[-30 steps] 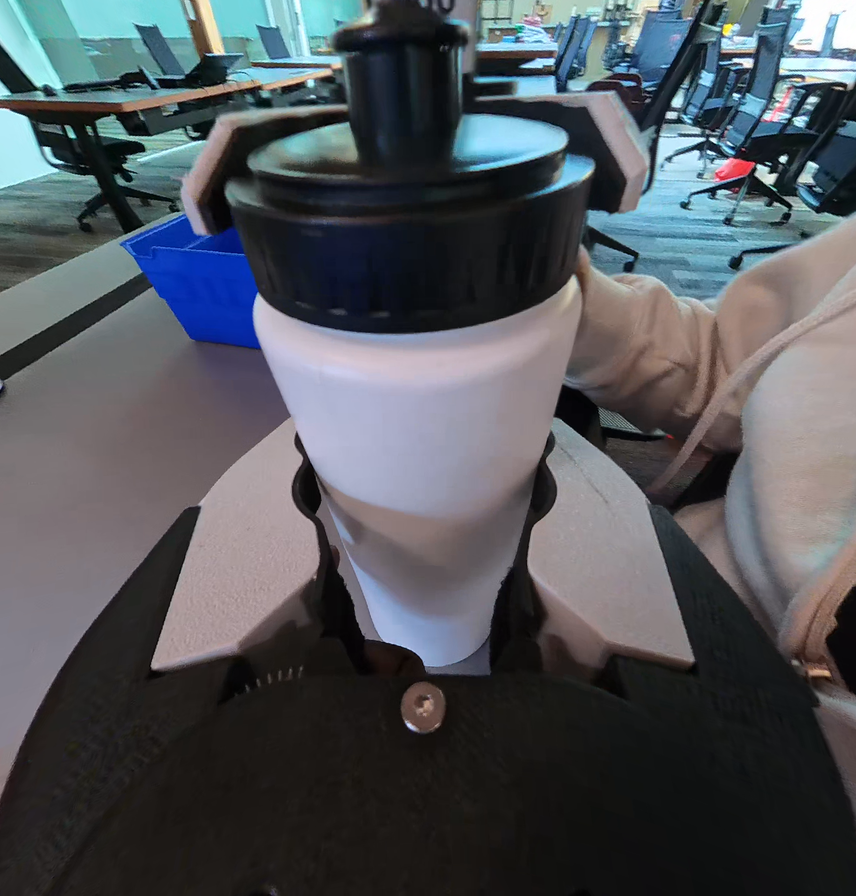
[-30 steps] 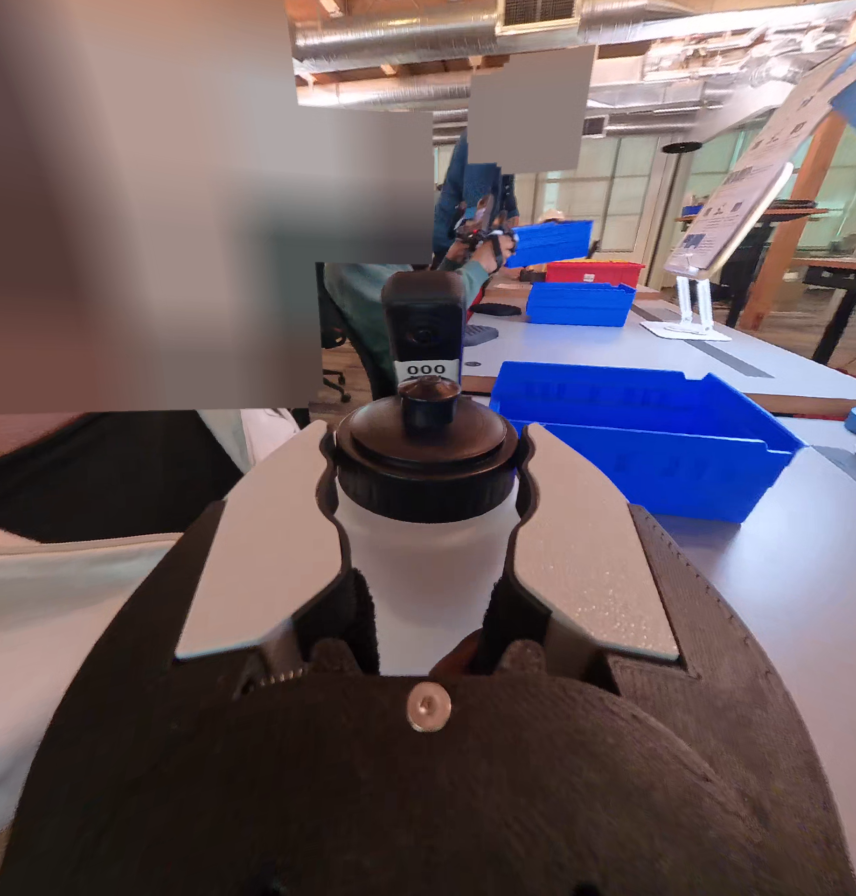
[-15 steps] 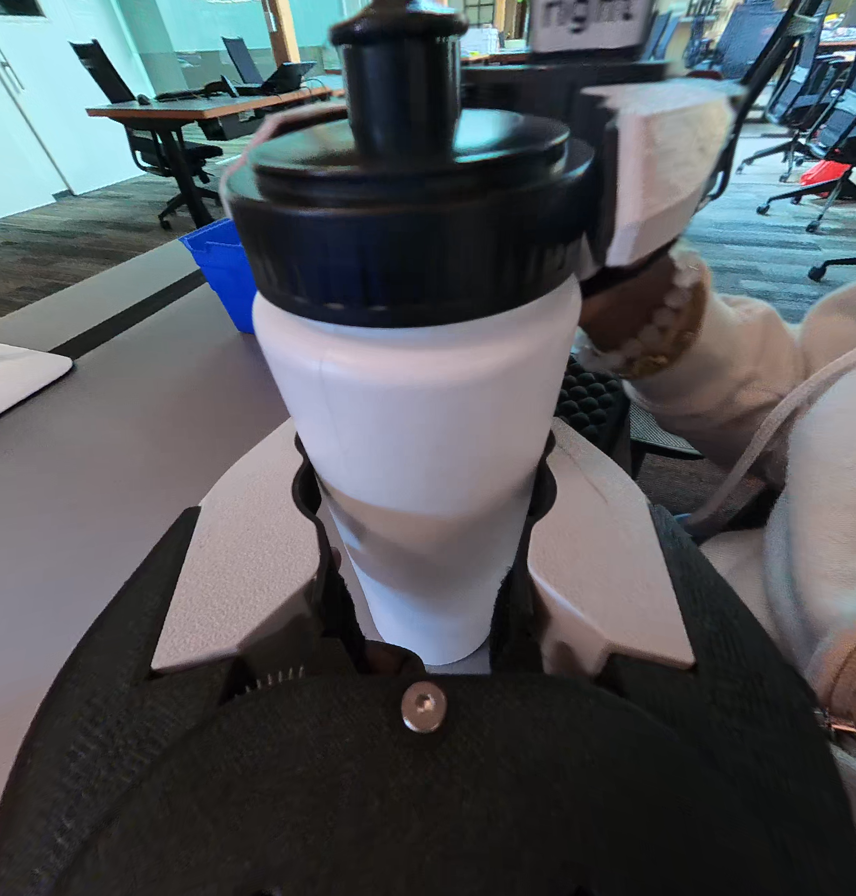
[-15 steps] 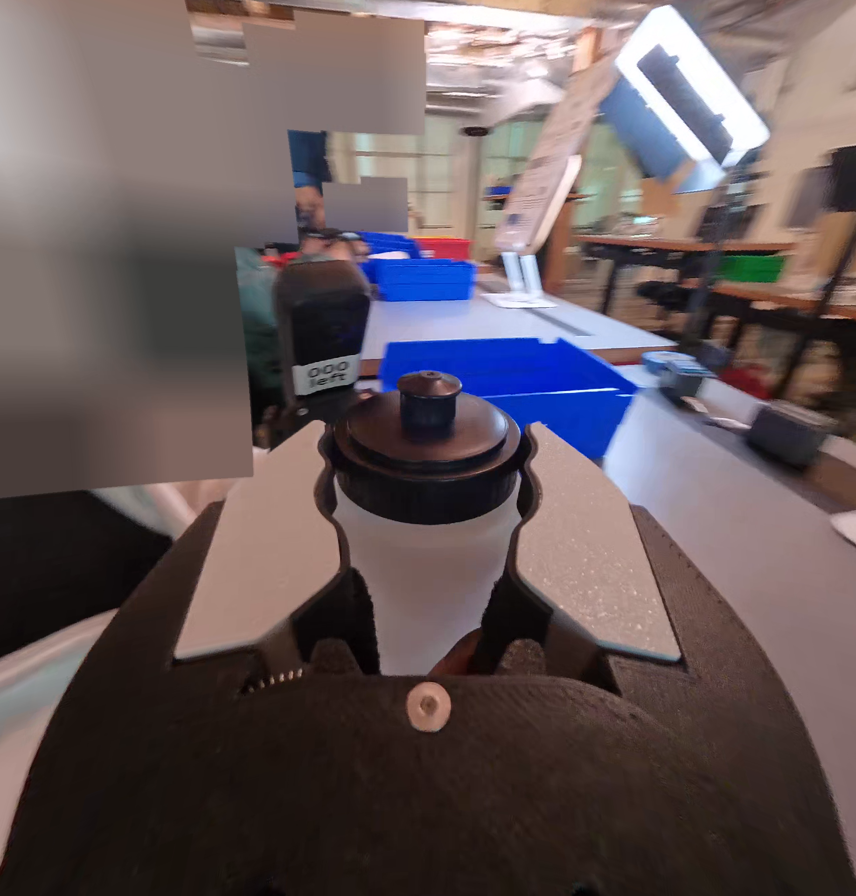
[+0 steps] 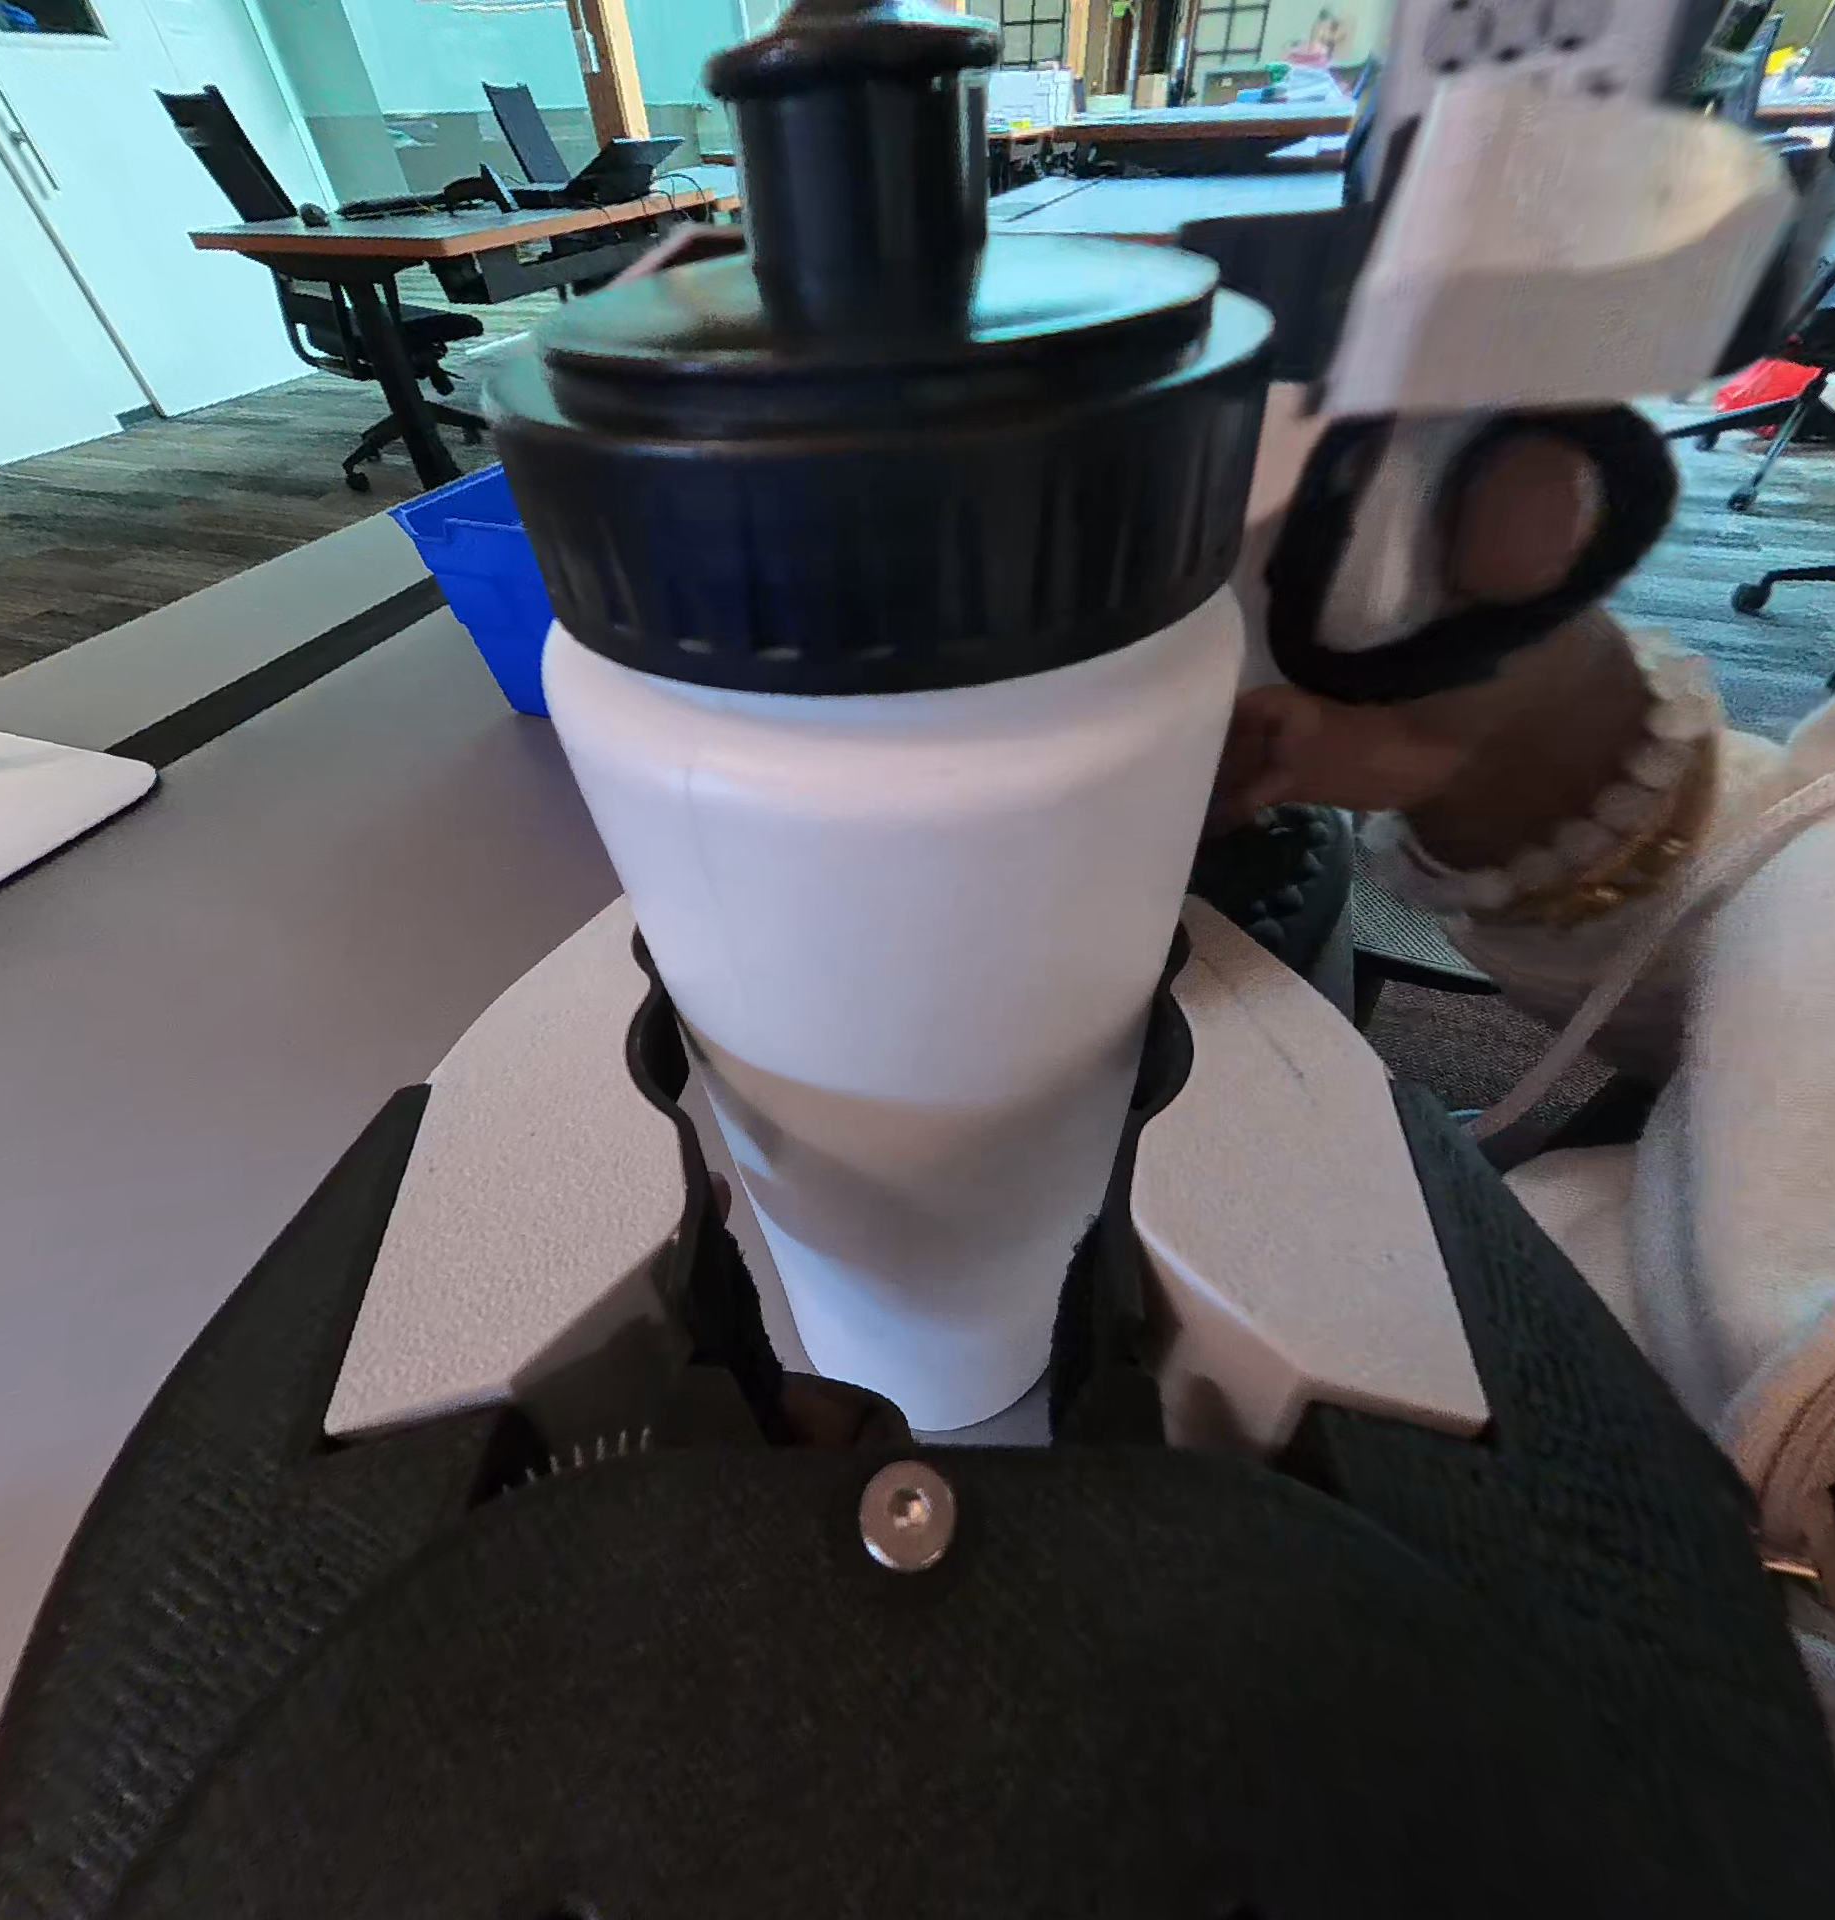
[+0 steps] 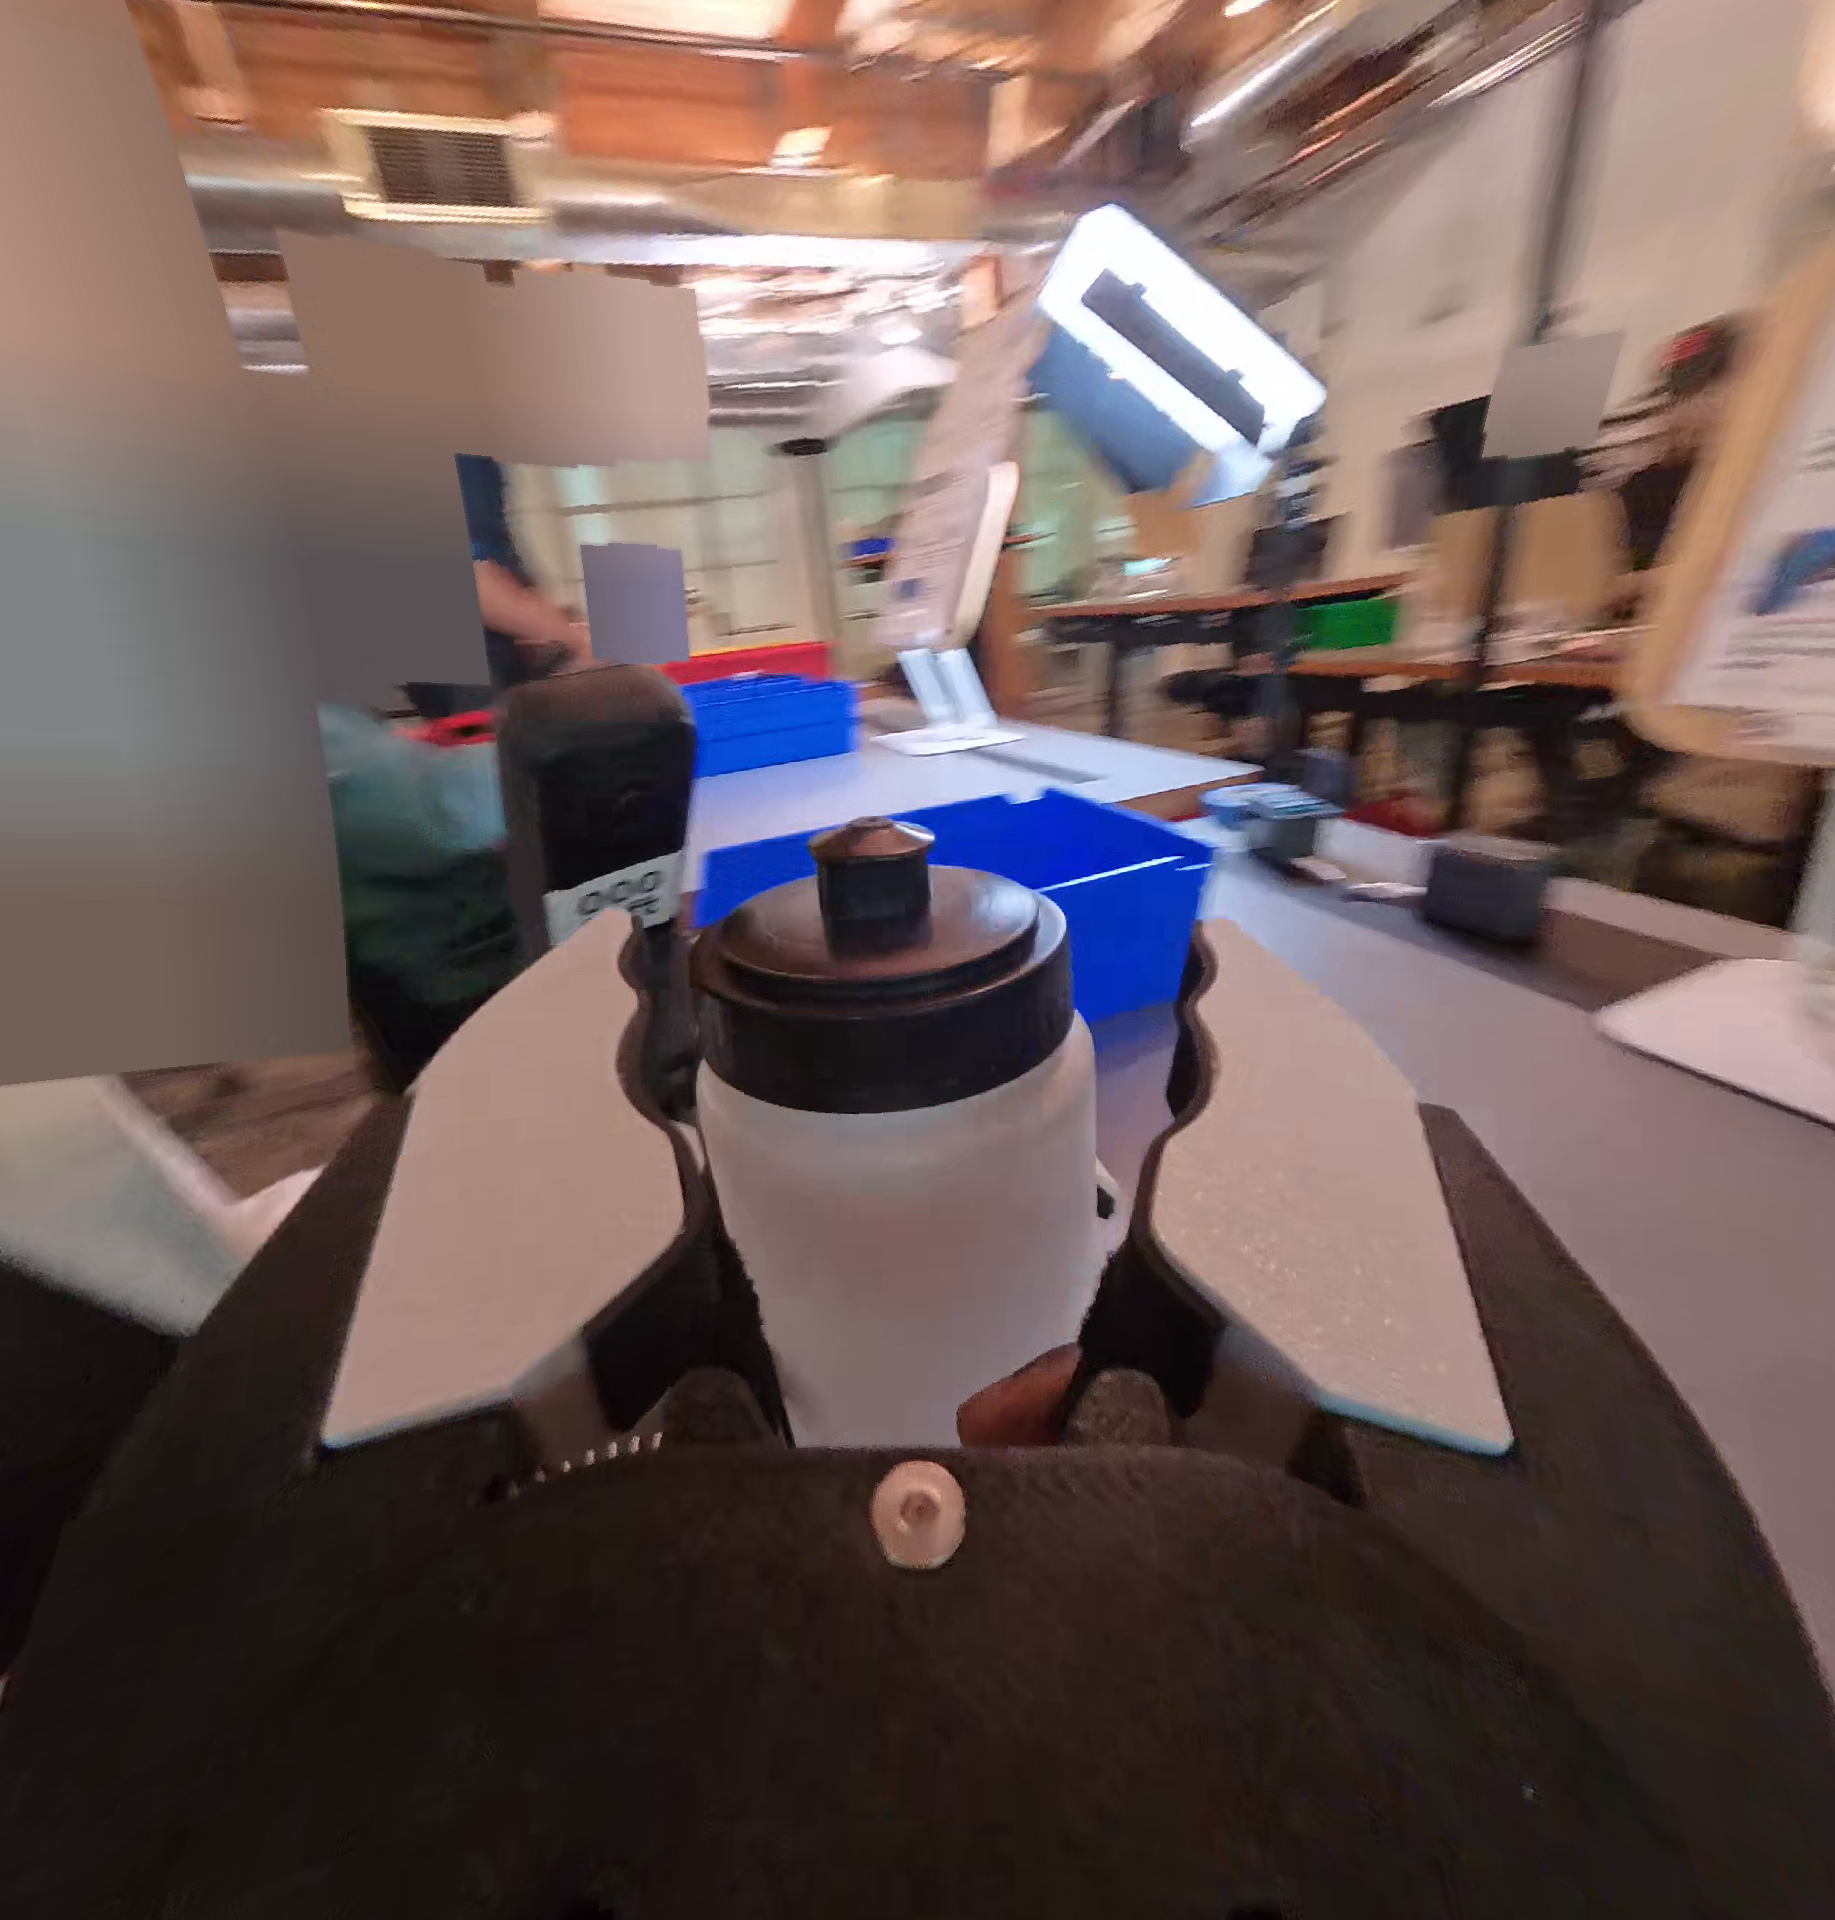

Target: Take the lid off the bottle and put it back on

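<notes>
Left hand-held gripper (image 5: 908, 1039) is seen pinching the white bottle (image 5: 897, 894) low on its body, fingers pressed against both sides; the bottle is held upright above the grey desk (image 5: 196, 997). Right hand-held gripper (image 6: 913, 1049) is spread, a gap showing on both sides of the black lid (image 6: 877, 987), which sits on the bottle neck. In the left wrist view that gripper is blurred at 2 o'clock. A blue bin (image 6: 1110, 904) is noted on the desk at 12 o'clock behind the lid.
</notes>
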Demonstrator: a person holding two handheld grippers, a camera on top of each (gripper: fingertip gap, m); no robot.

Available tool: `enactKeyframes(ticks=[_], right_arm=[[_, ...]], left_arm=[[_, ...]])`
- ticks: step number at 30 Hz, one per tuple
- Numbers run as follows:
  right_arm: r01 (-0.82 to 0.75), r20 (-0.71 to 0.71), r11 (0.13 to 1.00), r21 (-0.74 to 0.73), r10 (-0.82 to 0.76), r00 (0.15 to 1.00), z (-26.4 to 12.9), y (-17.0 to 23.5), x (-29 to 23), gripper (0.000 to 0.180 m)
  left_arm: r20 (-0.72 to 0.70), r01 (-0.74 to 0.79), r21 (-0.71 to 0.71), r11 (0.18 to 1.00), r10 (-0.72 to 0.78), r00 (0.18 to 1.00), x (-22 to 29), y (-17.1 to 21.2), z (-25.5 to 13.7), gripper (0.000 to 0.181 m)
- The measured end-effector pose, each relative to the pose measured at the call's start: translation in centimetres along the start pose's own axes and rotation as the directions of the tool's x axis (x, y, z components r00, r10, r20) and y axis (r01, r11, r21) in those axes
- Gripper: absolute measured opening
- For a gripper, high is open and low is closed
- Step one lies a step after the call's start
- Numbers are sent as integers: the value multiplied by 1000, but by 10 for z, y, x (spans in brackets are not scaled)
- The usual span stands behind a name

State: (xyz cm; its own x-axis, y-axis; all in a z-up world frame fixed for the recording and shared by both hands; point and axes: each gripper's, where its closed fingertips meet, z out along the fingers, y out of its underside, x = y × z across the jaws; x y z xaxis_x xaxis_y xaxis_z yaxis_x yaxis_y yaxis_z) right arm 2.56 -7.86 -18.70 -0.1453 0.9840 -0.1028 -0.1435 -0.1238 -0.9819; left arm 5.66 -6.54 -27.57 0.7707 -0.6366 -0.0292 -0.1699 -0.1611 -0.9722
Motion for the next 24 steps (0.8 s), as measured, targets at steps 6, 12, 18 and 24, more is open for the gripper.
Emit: enactKeyframes(ticks=[6,12,18,24], right_arm=[[160,-72,978,-130,-170,983,6,11,-6,73],[76,462,986,-147,0,887,3,11,-18,73],[33,508,991,-131,39,860,2,11,-16,79],[77,10,996,-35,-77,997,2,5,-6,97]], left_arm=[[3,-8,1,1000,8,1000,-1,1,-3,88],[-18,-10,-2,1000,10,1000,2,1,-4,88],[-20,-3,1,1000,3,1000,1,1,-3,88],[-13,-6,4,1000,6,1000,2,1,-4,88]])
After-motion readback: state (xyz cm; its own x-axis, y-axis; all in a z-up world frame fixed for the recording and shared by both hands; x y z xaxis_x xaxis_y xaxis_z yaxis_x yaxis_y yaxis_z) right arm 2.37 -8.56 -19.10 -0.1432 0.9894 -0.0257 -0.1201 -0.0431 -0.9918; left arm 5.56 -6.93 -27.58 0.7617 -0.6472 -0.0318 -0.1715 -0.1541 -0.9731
